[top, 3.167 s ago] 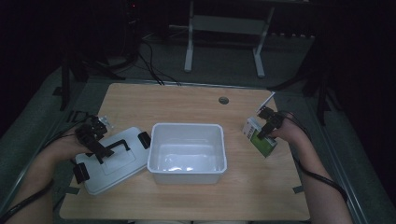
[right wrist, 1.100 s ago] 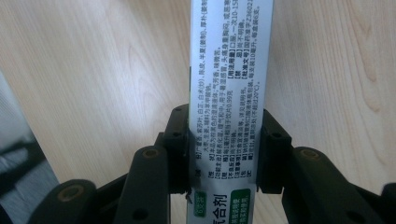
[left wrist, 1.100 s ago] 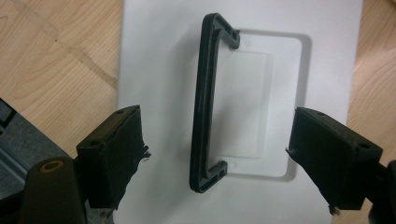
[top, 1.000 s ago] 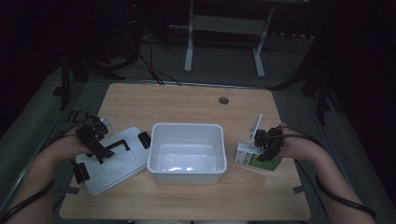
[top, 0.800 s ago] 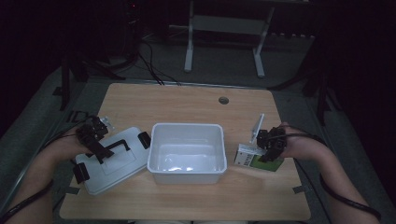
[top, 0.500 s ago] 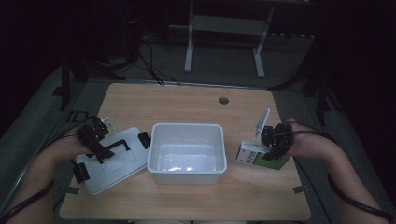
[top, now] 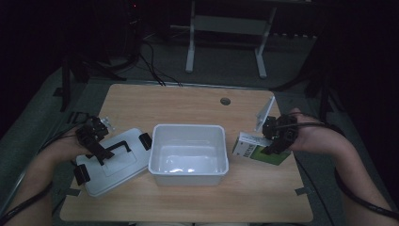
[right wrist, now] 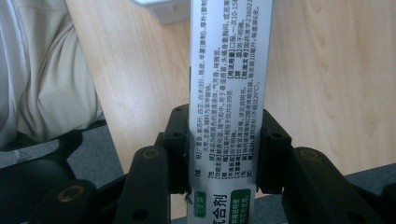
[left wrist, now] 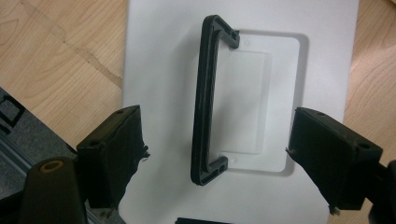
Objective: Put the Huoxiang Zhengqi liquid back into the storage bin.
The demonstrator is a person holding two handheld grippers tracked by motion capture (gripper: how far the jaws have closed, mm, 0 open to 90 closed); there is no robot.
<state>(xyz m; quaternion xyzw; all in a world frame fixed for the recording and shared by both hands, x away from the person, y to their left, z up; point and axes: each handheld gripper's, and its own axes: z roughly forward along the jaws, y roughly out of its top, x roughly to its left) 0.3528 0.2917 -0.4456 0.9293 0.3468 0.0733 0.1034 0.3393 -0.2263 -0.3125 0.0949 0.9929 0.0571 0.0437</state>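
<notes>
The green-and-white box (top: pixel 256 149) hangs just above the tabletop (top: pixel 188 103) right of the white bin (top: pixel 188 153), clamped across its narrow sides by the right gripper (top: pixel 275 136); since the pads catch only one end, I judge it could pivot or slip and strike the bin's rim. The bin is empty. Its lid (top: pixel 113 162) lies flat on the left, and the left gripper (left wrist: pixel 215 154) hovers wide open astride the lid's black handle (left wrist: pixel 208 98), holding nothing.

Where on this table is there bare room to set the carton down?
Bare wood lies behind the white bin, around the cable hole, and along the near edge in front of it. The left is crowded by the lid. The bin itself is empty.
</notes>
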